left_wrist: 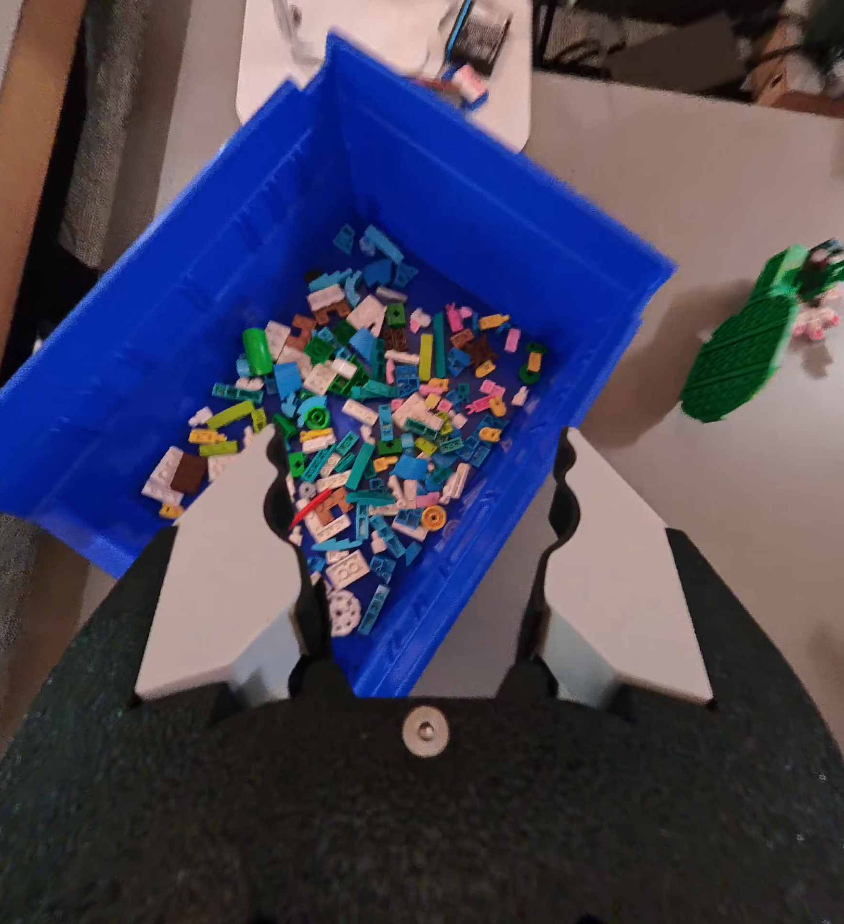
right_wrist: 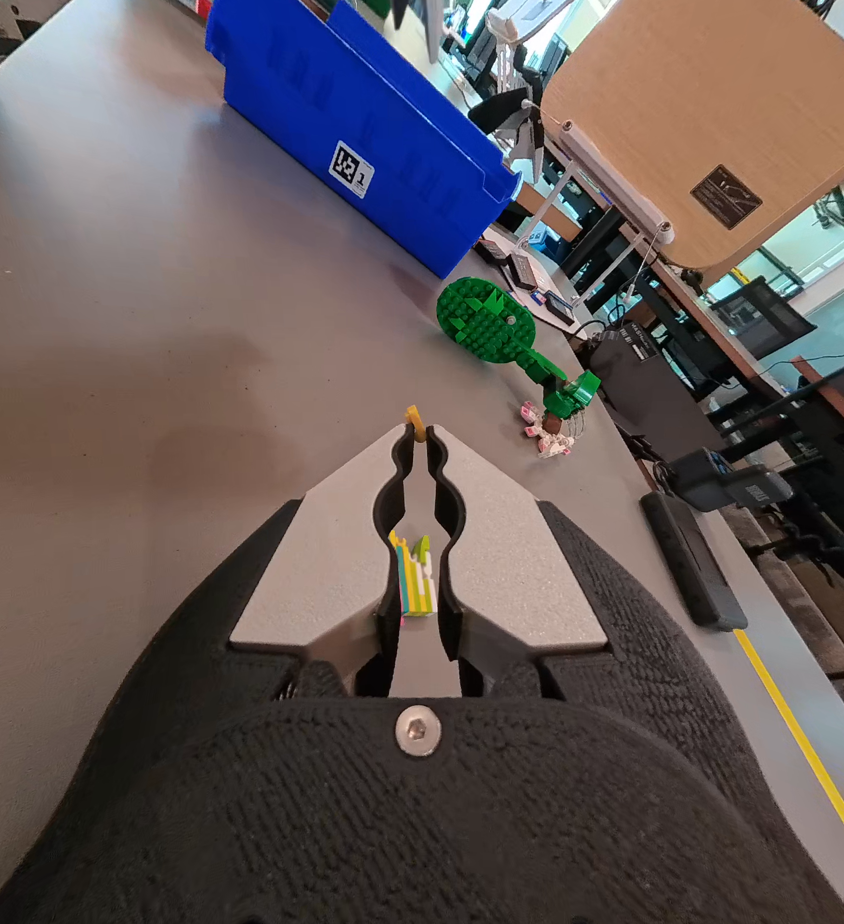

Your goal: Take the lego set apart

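In the left wrist view my left gripper (left_wrist: 417, 435) is open and empty, hovering over a blue bin (left_wrist: 460, 175) that holds several loose lego pieces (left_wrist: 374, 400). The green lego build (left_wrist: 740, 345) lies on the table to the right of the bin. In the right wrist view my right gripper (right_wrist: 419, 432) is shut on a small yellow lego piece (right_wrist: 412, 414) at its tips, low over the table. A small yellow, teal and white lego stack (right_wrist: 415, 580) shows in the gap between the fingers; I cannot tell whether it is held. The green build (right_wrist: 485, 320) with pink and white flowers (right_wrist: 545, 435) lies ahead to the right.
The blue bin (right_wrist: 359, 130) stands at the far side of the grey table (right_wrist: 159, 350), with a square tag (right_wrist: 351, 169) on its wall. A black bar-shaped device (right_wrist: 690, 560) lies near the right table edge. A wooden partition (right_wrist: 710, 100) stands beyond the edge. The left gripper's tips are roughly 40 centimeters from the right gripper's.
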{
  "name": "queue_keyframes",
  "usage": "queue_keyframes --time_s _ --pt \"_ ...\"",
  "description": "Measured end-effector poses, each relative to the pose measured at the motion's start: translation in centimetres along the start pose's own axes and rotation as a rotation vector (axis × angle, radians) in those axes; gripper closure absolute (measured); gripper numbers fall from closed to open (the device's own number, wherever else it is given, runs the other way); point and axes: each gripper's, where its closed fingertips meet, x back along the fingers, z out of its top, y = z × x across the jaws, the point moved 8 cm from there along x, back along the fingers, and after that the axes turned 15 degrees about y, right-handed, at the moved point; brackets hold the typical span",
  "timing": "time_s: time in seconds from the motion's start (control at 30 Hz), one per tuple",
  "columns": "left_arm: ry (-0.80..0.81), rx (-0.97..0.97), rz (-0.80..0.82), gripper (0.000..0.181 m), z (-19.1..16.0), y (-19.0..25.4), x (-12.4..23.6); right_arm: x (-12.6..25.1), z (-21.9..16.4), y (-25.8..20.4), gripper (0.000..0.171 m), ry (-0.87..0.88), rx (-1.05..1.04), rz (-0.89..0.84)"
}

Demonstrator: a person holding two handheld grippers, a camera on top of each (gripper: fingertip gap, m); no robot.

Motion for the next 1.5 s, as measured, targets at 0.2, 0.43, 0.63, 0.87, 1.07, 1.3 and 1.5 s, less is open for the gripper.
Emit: queue_keyframes --time_s 0.2,0.43,0.63,0.87,1.07,1.3,1.5 --pt "0.242 -0.023 -0.728 0.101 -0.7 16.0 2.6 0.5 1.2 0.2 0.169 0.096 0.183 -0.111" --pt "0.497 -0.427 -1.016 0.140 -10.1 30.5 5.5 0.9 2.5 -0.9 0.169 0.186 0.412 -0.143" --pt "0.572 -0.509 -0.983 0.156 -12.5 32.9 5.7 0.8 2.9 -1.7 0.169 0.205 0.485 -0.123" --pt "0.598 -0.619 -0.879 0.173 -12.7 32.7 5.7 0.8 2.9 -1.9 0.169 0.210 0.499 -0.115" --pt "0.554 -0.456 -0.978 0.172 -12.5 32.5 5.5 1.0 3.2 -2.0 0.169 0.224 0.533 -0.126" --pt "0.513 -0.301 -1.050 0.181 -12.4 32.3 5.2 0.9 3.0 -2.1 0.170 0.210 0.554 -0.117" --pt "0.516 -0.292 -1.015 0.162 -12.2 32.1 5.1 0.9 3.1 -2.0 0.170 0.221 0.554 -0.126"
